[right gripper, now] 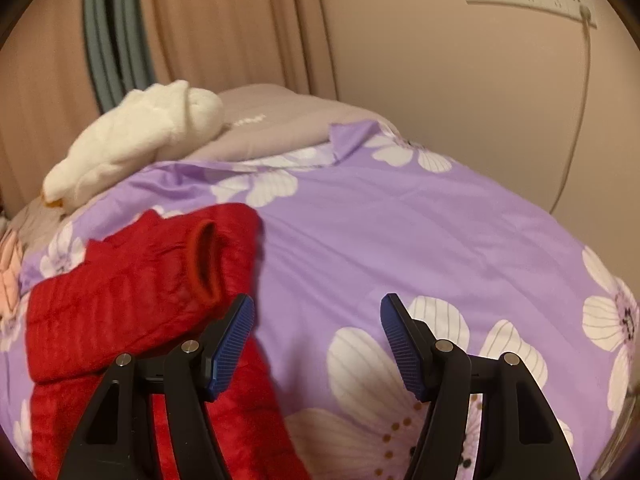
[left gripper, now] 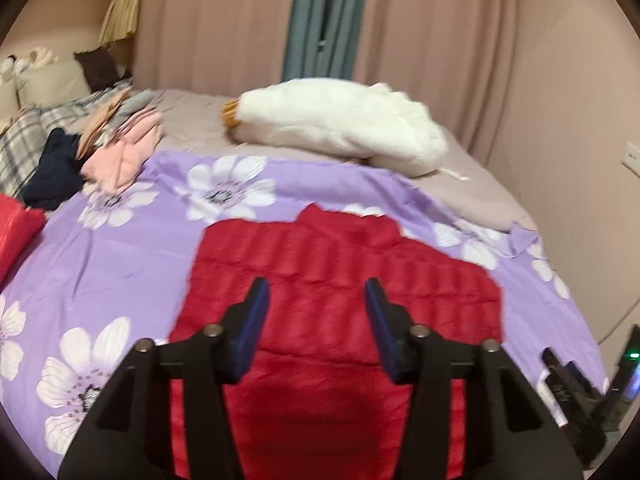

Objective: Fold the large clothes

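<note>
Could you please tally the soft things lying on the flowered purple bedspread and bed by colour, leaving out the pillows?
Red: 2, the quilted jacket and a red cloth at the left edge
White: 1, the plush toy
Pink: 1, a crumpled garment
Navy: 1, a dark garment
Total: 5
</note>
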Demonstrator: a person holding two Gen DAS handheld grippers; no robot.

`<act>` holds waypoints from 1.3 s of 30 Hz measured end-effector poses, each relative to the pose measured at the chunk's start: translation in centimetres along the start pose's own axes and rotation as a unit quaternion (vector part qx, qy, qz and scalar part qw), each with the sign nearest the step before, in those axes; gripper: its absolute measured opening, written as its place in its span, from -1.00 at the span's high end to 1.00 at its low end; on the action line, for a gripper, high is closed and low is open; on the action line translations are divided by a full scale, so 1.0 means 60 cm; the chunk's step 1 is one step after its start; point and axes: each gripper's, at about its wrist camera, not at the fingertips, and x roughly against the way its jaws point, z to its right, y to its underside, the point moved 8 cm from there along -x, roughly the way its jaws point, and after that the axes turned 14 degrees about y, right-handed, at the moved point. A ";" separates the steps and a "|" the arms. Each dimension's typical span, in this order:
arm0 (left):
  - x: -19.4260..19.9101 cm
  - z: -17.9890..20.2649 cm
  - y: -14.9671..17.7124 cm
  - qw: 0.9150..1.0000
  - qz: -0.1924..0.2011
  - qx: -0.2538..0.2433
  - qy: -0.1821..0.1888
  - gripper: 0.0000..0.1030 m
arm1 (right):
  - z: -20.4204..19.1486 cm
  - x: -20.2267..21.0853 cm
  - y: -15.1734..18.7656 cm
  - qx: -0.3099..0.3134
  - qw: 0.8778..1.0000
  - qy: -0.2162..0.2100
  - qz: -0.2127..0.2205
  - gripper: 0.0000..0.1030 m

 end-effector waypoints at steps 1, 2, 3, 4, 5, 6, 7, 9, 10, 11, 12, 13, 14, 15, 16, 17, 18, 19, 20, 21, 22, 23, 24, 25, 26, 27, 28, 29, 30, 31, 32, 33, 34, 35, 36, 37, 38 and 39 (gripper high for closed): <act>0.001 -0.017 0.005 1.000 -0.005 0.004 -0.005 0.25 | -0.006 0.010 0.001 0.006 1.000 -0.003 0.008 -0.28; 0.003 -0.034 0.011 1.000 -0.011 0.004 -0.014 0.32 | -0.012 0.018 0.003 0.014 1.000 -0.003 0.013 -0.28; 0.006 -0.049 0.016 1.000 -0.014 0.003 -0.025 0.39 | -0.017 0.025 0.005 0.021 1.000 -0.003 0.018 -0.28; 0.010 -0.070 0.022 0.999 -0.015 0.004 -0.036 0.43 | -0.023 0.031 0.006 0.031 0.999 -0.003 0.024 -0.28; 0.014 -0.082 0.025 0.999 -0.014 0.007 -0.042 0.47 | -0.027 0.035 0.007 0.037 0.999 -0.004 0.028 -0.28; 0.018 -0.101 0.029 0.999 -0.015 0.013 -0.051 0.48 | -0.031 0.038 0.007 0.040 0.999 -0.004 0.030 -0.28; 0.021 -0.114 0.030 0.998 -0.014 0.017 -0.056 0.48 | -0.034 0.038 0.006 0.039 0.999 -0.006 0.030 -0.28; 0.027 -0.143 0.030 0.997 -0.008 0.027 -0.070 0.48 | -0.040 0.038 0.005 0.032 0.999 -0.013 0.024 -0.28; 0.031 -0.159 0.030 0.996 -0.004 0.033 -0.077 0.48 | -0.044 0.037 0.004 0.029 0.999 -0.017 0.020 -0.28; 0.035 -0.172 0.030 0.996 -0.001 0.040 -0.081 0.48 | -0.048 0.038 0.002 0.029 0.999 -0.020 0.019 -0.28; 0.037 -0.184 0.031 0.995 -0.001 0.047 -0.083 0.48 | -0.051 0.042 0.002 0.028 0.999 -0.022 0.021 -0.28; 0.036 -0.197 0.031 0.995 -0.002 0.055 -0.083 0.48 | -0.056 0.047 0.001 0.030 0.999 -0.023 0.027 -0.28; 0.036 -0.210 0.031 0.994 -0.002 0.063 -0.085 0.48 | -0.060 0.051 0.000 0.035 0.999 -0.022 0.031 -0.28; 0.035 -0.223 0.029 0.994 0.000 0.071 -0.089 0.48 | -0.065 0.054 -0.002 0.040 0.998 -0.020 0.036 -0.27; 0.033 -0.235 0.027 0.993 0.002 0.076 -0.095 0.49 | -0.071 0.058 -0.005 0.046 0.998 -0.018 0.043 -0.25; 0.031 -0.244 0.024 0.992 0.005 0.078 -0.099 0.50 | -0.076 0.061 -0.007 0.049 0.998 -0.018 0.047 -0.19; 0.027 -0.252 0.021 0.992 0.009 0.078 -0.102 0.50 | -0.082 0.062 -0.011 0.052 0.997 -0.019 0.051 -0.16; 0.016 -0.263 0.016 0.991 0.010 0.084 -0.104 0.50 | -0.090 0.061 -0.017 0.054 0.997 -0.020 0.053 -0.15; 0.007 -0.269 0.013 0.991 0.006 0.091 -0.098 0.50 | -0.096 0.059 -0.025 0.053 0.997 -0.022 0.053 -0.08; -0.002 -0.273 0.009 0.991 0.003 0.100 -0.090 0.50 | -0.105 0.055 -0.034 0.050 0.997 -0.029 0.053 0.02; -0.015 -0.279 0.005 0.991 0.002 0.109 -0.080 0.50 | -0.117 0.049 -0.045 0.046 0.997 -0.040 0.050 0.06; -0.026 -0.281 -0.002 0.991 0.005 0.110 -0.076 0.50 | -0.129 0.042 -0.055 0.045 0.997 -0.048 0.047 0.13; -0.038 -0.280 -0.006 0.991 0.008 0.106 -0.076 0.50 | -0.144 0.032 -0.064 0.045 0.997 -0.055 0.043 0.19; -0.053 -0.278 -0.009 0.992 0.009 0.094 -0.083 0.50 | -0.162 0.018 -0.071 0.047 0.997 -0.057 0.036 0.21; -0.070 -0.274 -0.008 0.993 0.004 0.080 -0.089 0.50 | -0.177 0.007 -0.073 0.052 0.997 -0.054 0.031 0.22; -0.091 -0.273 -0.002 0.993 -0.007 0.076 -0.085 0.50 | -0.194 -0.007 -0.072 0.062 0.996 -0.051 0.029 0.22; -0.125 -0.273 0.016 0.993 -0.033 0.087 -0.070 0.50 | -0.211 -0.024 -0.065 0.076 0.996 -0.051 0.023 0.23; -0.145 -0.280 0.031 0.992 -0.050 0.099 -0.064 0.50 | -0.224 -0.041 -0.054 0.085 0.995 -0.052 0.013 0.23; -0.168 -0.286 0.050 0.990 -0.068 0.112 -0.061 0.49 | -0.233 -0.063 -0.038 0.089 0.995 -0.050 -0.003 0.23; -0.191 -0.293 0.070 0.988 -0.079 0.113 -0.064 0.46 | -0.237 -0.094 -0.014 0.092 0.995 -0.038 -0.022 0.23; -0.210 -0.299 0.089 0.988 -0.088 0.106 -0.070 0.42 | -0.238 -0.111 0.000 0.094 0.995 -0.032 -0.030 0.23; -0.223 -0.300 0.104 0.989 -0.090 0.102 -0.066 0.41 | -0.239 -0.133 0.020 0.099 0.994 -0.029 -0.036 0.23; -0.228 -0.298 0.110 0.989 -0.085 0.101 -0.059 0.41 | -0.240 -0.149 0.039 0.101 0.993 -0.039 -0.037 0.23; -0.229 -0.297 0.106 0.990 -0.085 0.099 -0.059 0.43 | -0.239 -0.155 0.047 0.096 0.994 -0.044 -0.039 0.23; -0.231 -0.298 0.103 0.990 -0.084 0.101 -0.055 0.43 | -0.237 -0.156 0.048 0.089 0.994 -0.048 -0.041 0.23; -0.237 -0.302 0.105 0.989 -0.087 0.108 -0.051 0.42 | -0.237 -0.155 0.046 0.090 0.994 -0.046 -0.041 0.23; -0.238 -0.304 0.106 0.989 -0.085 0.111 -0.050 0.41 | -0.242 -0.158 0.048 0.097 0.994 -0.041 -0.042 0.23; -0.237 -0.303 0.105 0.989 -0.083 0.108 -0.053 0.41 | -0.247 -0.160 0.050 0.106 0.993 -0.033 -0.042 0.23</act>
